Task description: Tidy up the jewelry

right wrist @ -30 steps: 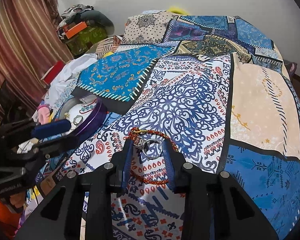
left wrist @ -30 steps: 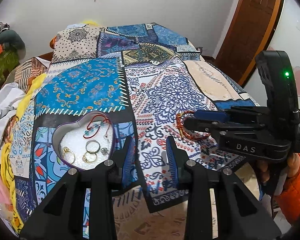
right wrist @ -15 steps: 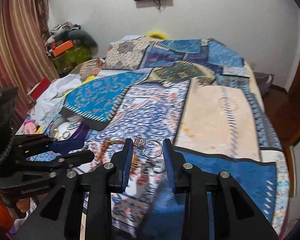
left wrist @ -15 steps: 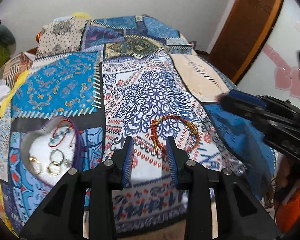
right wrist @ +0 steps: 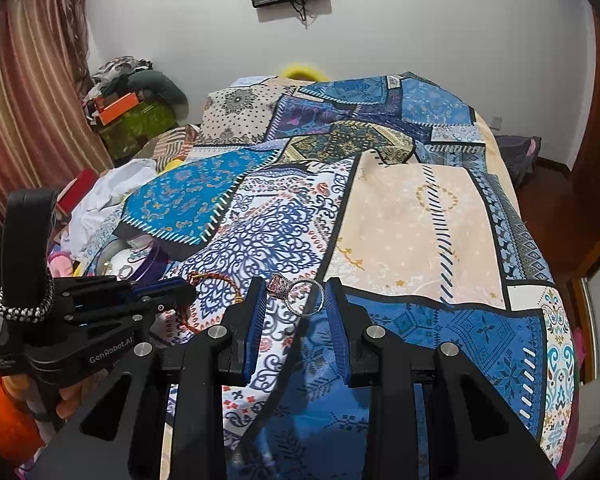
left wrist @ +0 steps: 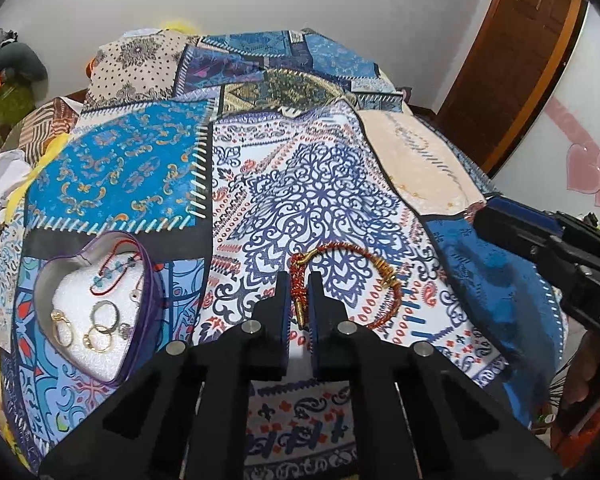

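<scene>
We held a two-finger gripper in each hand over a bed covered by a patchwork bedspread (left wrist: 312,208) in blues, white and cream. The fingers of our left gripper (left wrist: 299,280) had just been closing and were pinched on one end of a red and gold braided bracelet (left wrist: 344,276), whose open loop lay on the bedspread ahead of and to the right of those fingers. To the left of them sat a heart-shaped tin (left wrist: 40,292) with a white lining, holding several rings and a thin red cord bracelet. The fingers of our right gripper (right wrist: 296,292) gripped a silver ring with a pink stone (right wrist: 296,290), held across the gap between their tips and raised above the bedspread.
</scene>
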`<state>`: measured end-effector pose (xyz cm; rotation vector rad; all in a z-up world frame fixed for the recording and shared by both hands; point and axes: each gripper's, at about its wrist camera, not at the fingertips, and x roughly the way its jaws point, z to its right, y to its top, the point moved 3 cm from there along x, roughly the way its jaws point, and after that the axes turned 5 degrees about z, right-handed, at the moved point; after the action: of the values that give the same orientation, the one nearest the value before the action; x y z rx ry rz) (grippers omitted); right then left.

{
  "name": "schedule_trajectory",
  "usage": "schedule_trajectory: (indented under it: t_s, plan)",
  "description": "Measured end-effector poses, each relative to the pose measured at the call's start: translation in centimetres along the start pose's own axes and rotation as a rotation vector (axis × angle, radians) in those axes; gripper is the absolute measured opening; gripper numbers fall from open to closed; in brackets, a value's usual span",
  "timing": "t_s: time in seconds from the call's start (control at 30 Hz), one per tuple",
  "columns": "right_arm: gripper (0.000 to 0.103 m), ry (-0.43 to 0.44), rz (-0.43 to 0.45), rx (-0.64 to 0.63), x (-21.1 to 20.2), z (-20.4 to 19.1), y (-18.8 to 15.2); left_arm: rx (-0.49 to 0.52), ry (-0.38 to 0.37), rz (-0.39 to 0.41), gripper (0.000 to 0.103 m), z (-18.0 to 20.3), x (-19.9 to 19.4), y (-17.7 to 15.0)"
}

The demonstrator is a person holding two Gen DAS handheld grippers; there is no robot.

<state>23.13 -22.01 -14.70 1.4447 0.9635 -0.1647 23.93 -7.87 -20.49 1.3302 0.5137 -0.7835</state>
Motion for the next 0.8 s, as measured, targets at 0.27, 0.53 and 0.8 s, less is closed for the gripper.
schedule_trajectory:
  t_s: [0.27,0.53,0.8]
  plan:
    - [0.027,0.013,0.037,-0.025,-1.2,-1.8,1.0,0.027,0.006,0.095,0.006,-0.1,-4.2,1.3]
    - [0.027,0.036,0.062,-0.071,-2.0,-5.1,2.0,0.014,0.018,0.190,0.006,-2.0,-8.7,2.3]
    - [0.027,0.060,0.072,-0.105,-1.8,-8.1,2.7,-0.013,0.055,0.261,0.006,-5.0,-12.3,2.4]
